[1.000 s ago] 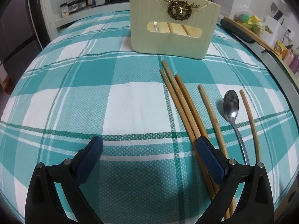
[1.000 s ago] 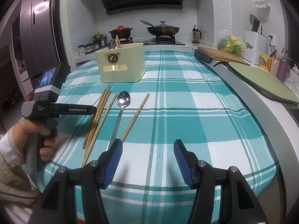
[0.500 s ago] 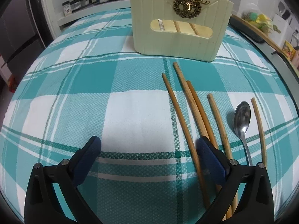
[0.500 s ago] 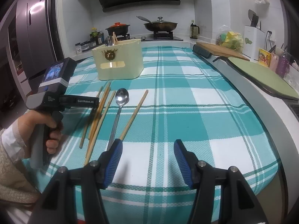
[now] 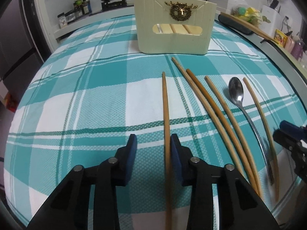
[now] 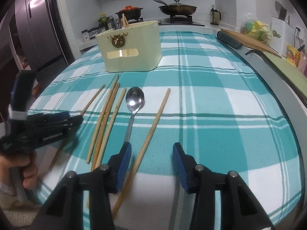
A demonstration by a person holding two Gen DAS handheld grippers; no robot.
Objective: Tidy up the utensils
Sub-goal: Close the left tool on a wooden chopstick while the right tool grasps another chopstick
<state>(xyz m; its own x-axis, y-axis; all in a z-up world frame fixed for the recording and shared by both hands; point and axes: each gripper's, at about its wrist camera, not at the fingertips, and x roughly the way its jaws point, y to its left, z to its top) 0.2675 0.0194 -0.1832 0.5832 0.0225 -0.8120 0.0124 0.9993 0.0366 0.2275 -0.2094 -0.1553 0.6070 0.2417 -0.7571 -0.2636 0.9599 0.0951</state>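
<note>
Several wooden chopsticks and a metal spoon lie on the teal plaid cloth in front of a cream utensil holder. My left gripper is half closed, still with a gap; the leftmost chopstick lies between its fingers, against the right pad. My right gripper is open over the rightmost chopstick, with the spoon by its left finger. The holder has a spoon and chopsticks in it.
A stove with a pan and a red-lidded pot stands behind the table. A cutting board and a green mat lie on the counter at right. A fridge is at left.
My left gripper has narrowed from wide open and now has the leftmost chopstick between its fingers; that chopstick has swung away from the others. My right gripper has narrowed and moved forward over the rightmost chopstick.
</note>
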